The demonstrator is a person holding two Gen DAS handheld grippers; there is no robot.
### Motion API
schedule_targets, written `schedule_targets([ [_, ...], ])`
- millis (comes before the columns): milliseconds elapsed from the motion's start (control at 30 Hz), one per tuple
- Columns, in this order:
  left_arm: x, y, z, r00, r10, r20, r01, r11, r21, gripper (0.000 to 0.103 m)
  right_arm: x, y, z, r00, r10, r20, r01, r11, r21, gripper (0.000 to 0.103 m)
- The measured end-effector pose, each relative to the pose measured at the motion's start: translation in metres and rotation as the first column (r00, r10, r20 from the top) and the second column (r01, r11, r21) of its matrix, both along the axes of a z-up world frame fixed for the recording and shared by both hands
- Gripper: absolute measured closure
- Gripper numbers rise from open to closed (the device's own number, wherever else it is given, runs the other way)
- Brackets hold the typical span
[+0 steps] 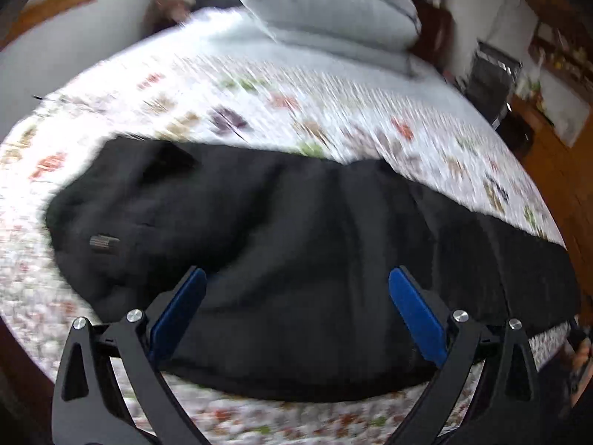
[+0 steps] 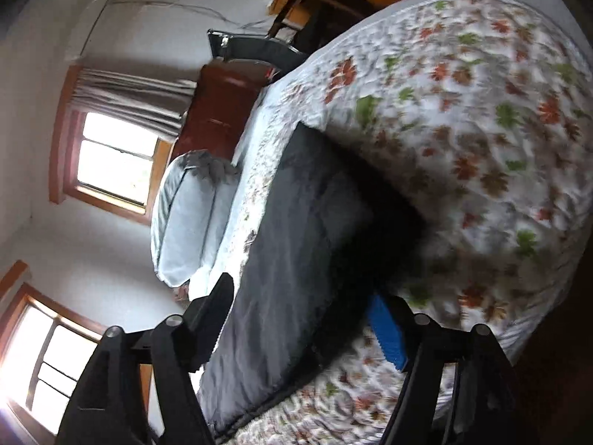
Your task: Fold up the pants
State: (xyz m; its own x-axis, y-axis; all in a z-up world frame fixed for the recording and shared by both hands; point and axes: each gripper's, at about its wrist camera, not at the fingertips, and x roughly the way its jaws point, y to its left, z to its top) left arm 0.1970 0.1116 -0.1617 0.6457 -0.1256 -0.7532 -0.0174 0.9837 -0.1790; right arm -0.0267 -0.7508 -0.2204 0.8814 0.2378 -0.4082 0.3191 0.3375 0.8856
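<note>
Here the black pants [image 1: 281, 230] lay flat across the floral bedspread [image 1: 259, 92], stretched from nine to three o'clock in the left wrist view, probably spread that way so a fold could run along their length. The left claw [image 1: 296, 278] hung above the near edge at six o'clock, fingers wide apart and empty. The right claw [image 2: 300, 296] straddled one end of the cloth, fingers apart, not pinching it. Pillows [image 1: 330, 15] sat at twelve.
</note>
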Motion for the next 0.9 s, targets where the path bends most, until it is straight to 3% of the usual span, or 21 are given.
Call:
schedule_targets([
  [67, -0.002, 0.018, -0.002, 0.999, 0.033, -0.020, -0.033, 0.999, -0.011, 0.004, 0.002, 0.004, 0.004, 1.000, -0.009, 0.017, 0.009, 1.000, -0.016, 0.037],
  [133, 0.002, 0.037, -0.009, 0.995, 0.088, -0.055, -0.086, 0.996, 0.034, 0.004, 0.013, 0.011, 0.019, 0.997, 0.028, 0.071, -0.024, 0.997, -0.069, 0.067],
  [167, 0.003, 0.042, -0.010, 0.993, 0.099, -0.057, -0.097, 0.995, 0.036, 0.004, 0.015, 0.014, 0.023, 0.997, 0.040, 0.069, -0.034, 0.995, -0.090, 0.070],
  [200, 0.007, 0.051, -0.016, 0.992, 0.101, -0.079, -0.101, 0.995, 0.007, 0.005, 0.023, 0.015, 0.021, 0.999, 0.045, 0.020, -0.043, 0.994, -0.102, 0.067],
  [233, 0.008, 0.053, -0.018, 0.989, 0.109, -0.104, -0.109, 0.994, 0.001, 0.006, 0.026, 0.015, 0.017, 0.999, 0.036, -0.021, -0.037, 0.995, -0.092, 0.057],
  [300, 0.002, 0.041, -0.002, 0.999, 0.031, -0.033, -0.031, 0.999, -0.009, 0.005, 0.026, 0.013, 0.007, 0.997, 0.018, -0.075, -0.021, 0.999, -0.039, 0.042],
  [367, -0.003, 0.019, 0.008, 0.998, -0.055, 0.034, 0.051, 0.994, 0.094, 0.004, 0.027, 0.015, 0.007, 0.997, 0.013, -0.076, -0.017, 0.998, -0.053, 0.046],
  [400, 0.001, 0.010, 0.003, 0.997, -0.082, 0.008, 0.080, 0.988, 0.128, 0.004, 0.029, 0.017, 0.009, 0.997, 0.010, -0.081, -0.016, 0.998, -0.066, 0.058],
  [433, 0.007, 0.007, -0.005, 0.996, -0.085, -0.023, 0.087, 0.988, 0.130, 0.004, 0.031, 0.018, 0.013, 0.997, 0.012, -0.076, -0.018, 0.997, -0.077, 0.076],
  [500, 0.018, 0.014, -0.026, 0.995, -0.052, -0.079, 0.061, 0.991, 0.115, 0.004, 0.042, 0.023, 0.025, 0.998, 0.012, -0.067, -0.020, 0.994, -0.111, 0.085],
  [567, 0.029, 0.025, -0.050, 0.985, -0.022, -0.169, 0.039, 0.995, 0.095, 0.004, 0.050, 0.029, 0.047, 0.998, 0.032, -0.053, -0.041, 0.984, -0.175, 0.088],
  [600, 0.031, 0.029, -0.059, 0.982, -0.026, -0.187, 0.039, 0.997, 0.071, 0.004, 0.050, 0.032, 0.058, 0.998, 0.043, -0.052, -0.053, 0.977, -0.207, 0.089],
  [667, 0.029, 0.028, -0.060, 0.983, -0.036, -0.179, 0.056, 0.993, 0.105, 0.004, 0.056, 0.041, 0.085, 0.997, 0.066, -0.046, -0.076, 0.961, -0.264, 0.089],
  [800, 0.027, 0.029, -0.060, 0.985, -0.045, -0.166, 0.061, 0.994, 0.093, 0.004, 0.076, 0.072, 0.134, 0.986, 0.143, -0.084, -0.166, 0.889, -0.427, 0.089],
  [900, 0.025, 0.026, -0.061, 0.986, -0.063, -0.157, 0.082, 0.990, 0.117, 0.003, 0.095, 0.116, 0.171, 0.965, 0.212, -0.157, -0.264, 0.746, -0.611, 0.089],
])
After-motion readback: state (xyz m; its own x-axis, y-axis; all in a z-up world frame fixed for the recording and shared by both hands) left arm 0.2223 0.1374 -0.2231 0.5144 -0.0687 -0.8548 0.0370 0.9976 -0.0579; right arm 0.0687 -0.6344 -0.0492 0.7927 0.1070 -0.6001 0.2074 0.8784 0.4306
